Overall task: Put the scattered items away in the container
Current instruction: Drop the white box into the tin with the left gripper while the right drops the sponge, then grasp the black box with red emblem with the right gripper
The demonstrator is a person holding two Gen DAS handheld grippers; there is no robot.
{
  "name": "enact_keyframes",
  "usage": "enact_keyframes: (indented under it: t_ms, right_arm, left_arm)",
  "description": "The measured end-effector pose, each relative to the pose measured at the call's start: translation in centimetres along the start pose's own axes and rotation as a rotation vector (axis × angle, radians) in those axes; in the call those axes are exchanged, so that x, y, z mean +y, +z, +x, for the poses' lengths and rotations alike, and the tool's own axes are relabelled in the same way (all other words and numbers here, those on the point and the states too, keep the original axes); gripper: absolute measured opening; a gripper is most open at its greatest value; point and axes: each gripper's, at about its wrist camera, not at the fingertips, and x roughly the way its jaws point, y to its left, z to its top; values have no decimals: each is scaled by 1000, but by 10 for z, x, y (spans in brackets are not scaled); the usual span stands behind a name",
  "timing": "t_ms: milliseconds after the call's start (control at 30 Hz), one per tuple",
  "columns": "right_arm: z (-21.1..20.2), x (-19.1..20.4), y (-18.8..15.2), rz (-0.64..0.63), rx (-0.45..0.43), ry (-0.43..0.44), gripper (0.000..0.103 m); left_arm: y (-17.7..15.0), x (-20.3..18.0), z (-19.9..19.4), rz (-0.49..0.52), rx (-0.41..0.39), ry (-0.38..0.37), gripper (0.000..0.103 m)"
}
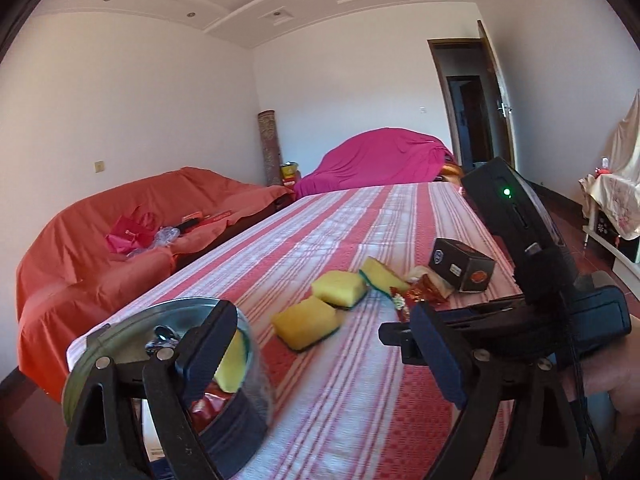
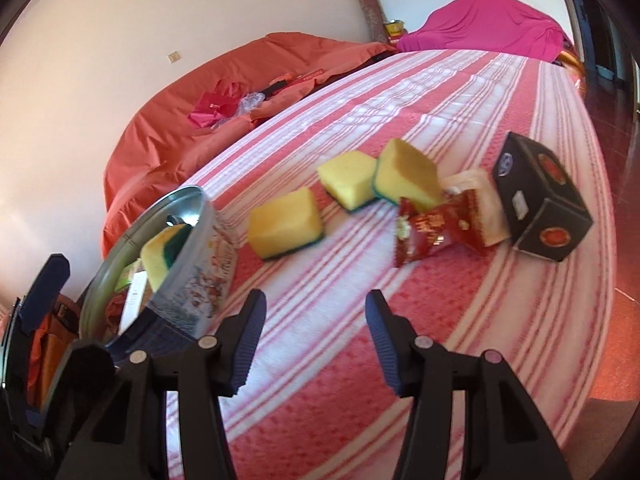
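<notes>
The round metal tin with a printed side (image 2: 192,264) stands at the near left corner of your red-and-white striped tablecloth (image 2: 400,92), close to its left edge, with a yellow sponge backed in green (image 2: 160,256) leaning upright inside. Beyond it, three more yellow sponges (image 2: 286,224) trail rightward across the cloth to a red foil packet (image 2: 436,228) and a black cardboard box (image 2: 540,204) near the right edge, leaving the near and far cloth bare. Your left gripper (image 1: 320,356) has its jaws spread wide with nothing between them, its left finger (image 1: 208,356) in front of the tin's rim, and your right gripper (image 2: 316,344) is parted and empty over bare cloth.
</notes>
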Motion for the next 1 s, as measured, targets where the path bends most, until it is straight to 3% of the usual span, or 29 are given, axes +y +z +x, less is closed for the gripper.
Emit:
enact_keyframes:
  t_ms: [200, 333, 467, 833, 1000]
  right_arm:
    - [-24, -40, 6, 13, -110, -134, 54]
    - [-39, -69, 18, 87, -200, -202, 66]
    - [-40, -92, 25, 139, -209, -236, 68]
    - [-19, -130, 40, 284, -192, -191, 70]
    - [-4, -132, 51, 286, -146, -179, 70]
  left_arm:
    - [-1, -16, 41, -89, 120, -111, 90]
    - [-11, -29, 78, -98, 231, -119, 90]
    - [-22, -29, 103, -115, 349, -110, 90]
    - [-40, 9, 126, -313, 485, -60, 90]
    - [-36, 5, 124, -292, 477, -54, 90]
